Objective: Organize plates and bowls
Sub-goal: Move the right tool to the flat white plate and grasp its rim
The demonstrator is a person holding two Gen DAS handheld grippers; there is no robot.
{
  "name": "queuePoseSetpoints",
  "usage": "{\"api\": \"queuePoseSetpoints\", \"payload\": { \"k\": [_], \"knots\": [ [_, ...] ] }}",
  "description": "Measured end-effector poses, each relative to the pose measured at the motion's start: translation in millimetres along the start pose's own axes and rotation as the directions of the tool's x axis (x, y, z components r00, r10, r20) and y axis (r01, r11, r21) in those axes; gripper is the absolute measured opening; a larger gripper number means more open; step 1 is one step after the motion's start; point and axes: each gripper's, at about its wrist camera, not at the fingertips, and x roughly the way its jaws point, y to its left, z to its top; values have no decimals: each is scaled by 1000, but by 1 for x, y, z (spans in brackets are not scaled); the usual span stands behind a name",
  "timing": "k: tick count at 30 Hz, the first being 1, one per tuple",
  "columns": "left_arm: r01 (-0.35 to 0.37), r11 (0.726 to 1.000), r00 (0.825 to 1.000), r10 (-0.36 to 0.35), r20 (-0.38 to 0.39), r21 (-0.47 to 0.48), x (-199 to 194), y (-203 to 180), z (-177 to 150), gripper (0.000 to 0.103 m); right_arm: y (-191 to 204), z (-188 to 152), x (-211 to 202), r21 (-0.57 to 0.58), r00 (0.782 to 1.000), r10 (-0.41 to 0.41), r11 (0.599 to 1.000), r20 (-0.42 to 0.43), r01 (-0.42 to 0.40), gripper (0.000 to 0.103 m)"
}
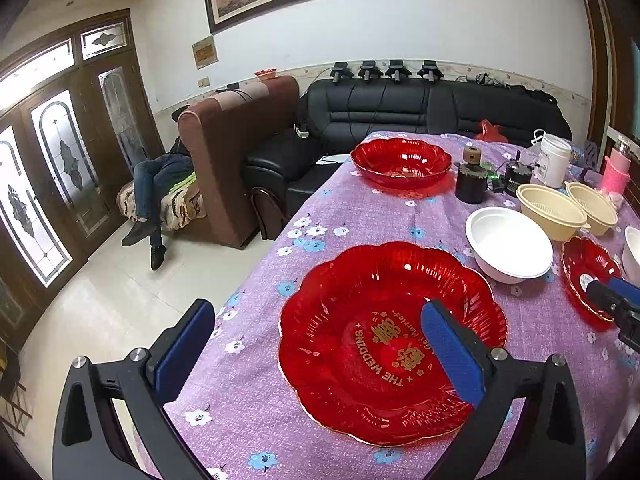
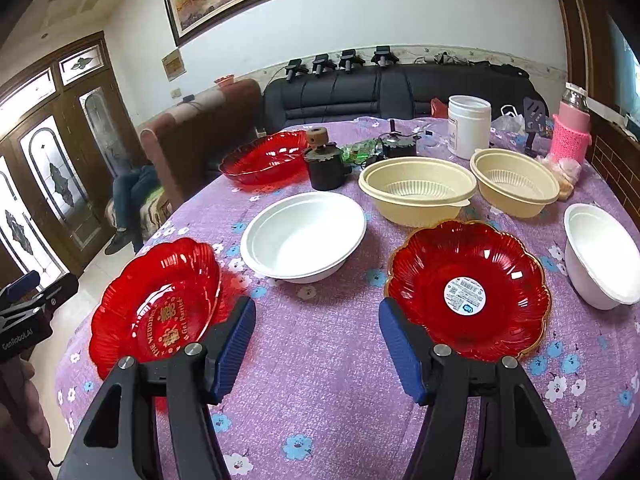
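Left gripper (image 1: 316, 344): jaws spread wide, nothing clamped; one pad hangs over the wedding plate (image 1: 392, 344), the other out past its left rim
Right gripper (image 2: 318, 344): released, empty; hovers over bare surface (image 2: 320, 420) between the two near red plates
Gold-rimmed plate (image 2: 468, 290): lower right of the right wrist view, label inside, just beside the right pad
White bowl (image 2: 304, 236): centre of frame, behind both plates; a second white bowl (image 2: 604, 260) at the right edge
Beige bowls (image 2: 418, 190): side by side, upper centre
Third red plate (image 2: 264, 158): far left of the beige bowls
Likely step: reach for a red plate to stack like with like
Technique: straddle the scalloped rim with one pad inside, one outside; clamp gently, since thin plastic may flex; lift level
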Motion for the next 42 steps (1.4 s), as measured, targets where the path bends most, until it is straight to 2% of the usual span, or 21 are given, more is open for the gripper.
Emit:
{"api": "queuePoseSetpoints", "payload": {
  "k": [13, 18, 19, 22, 26, 28, 29, 30, 32, 35, 38, 40, 42],
  "knots": [
    [18, 999, 999, -16, -49, 35, 6, -16, -4, 103, -22, -9, 1, 65, 1000, -2, 998, -22, 3, 68],
    [156, 988, 985, -155, -76, 13, 1, -10, 15, 103, -28, -4, 0, 61, 999, 3, 998, -32, -1, 68],
    [198, 980, 978, -197, -70, 7, -1, -7, 26, 103, -29, -1, 0, 56, 999, 2, 998, -33, 0, 68],
    [266, 964, 961, -266, -69, -14, 2, -6, 56, 103, -33, 13, 5, 49, 999, 3, 999, -42, -1, 68],
    [362, 932, 922, -361, -140, -19, 39, -28, 99, 103, -37, 35, 23, 65, 998, 29, 998, -62, -25, 68],
    [374, 927, 909, -374, -186, -36, 66, -40, 111, 99, -37, 45, 38, 85, 995, 53, 995, -82, -46, 68],
    [385, 921, 896, -388, -216, -55, 81, -46, 115, 91, -37, 50, 46, 96, 993, 68, 994, -96, -59, 68],
    [404, 911, 877, -412, -248, -82, 97, -52, 118, 82, -36, 52, 53, 103, 990, 75, 993, -116, -63, 68],
    [427, 898, 848, -440, -297, -111, 121, -64, 120, 77, -33, 57, 70, 94, 987, 63, 994, -151, -49, 68],
    [417, 901, 838, -431, -334, -119, 150, -83, 117, 74, -30, 60, 89, 73, 984, 26, 997, -177, -13, 68],
    [420, 899, 814, -433, -388, -123, 176, -102, 113, 74, -35, 64, 101, 81, 984, 8, 997, -176, 7, 68],
    [428, 895, 791, -440, -425, -129, 192, -115, 109, 74, -40, 65, 110, 98, 982, 13, 995, -187, 5, 67],
    [436, 891, 775, -445, -449, -130, 201, -124, 107, 68, -40, 66, 119, 91, 980, 7, 996, -197, 11, 64]
  ]
}}
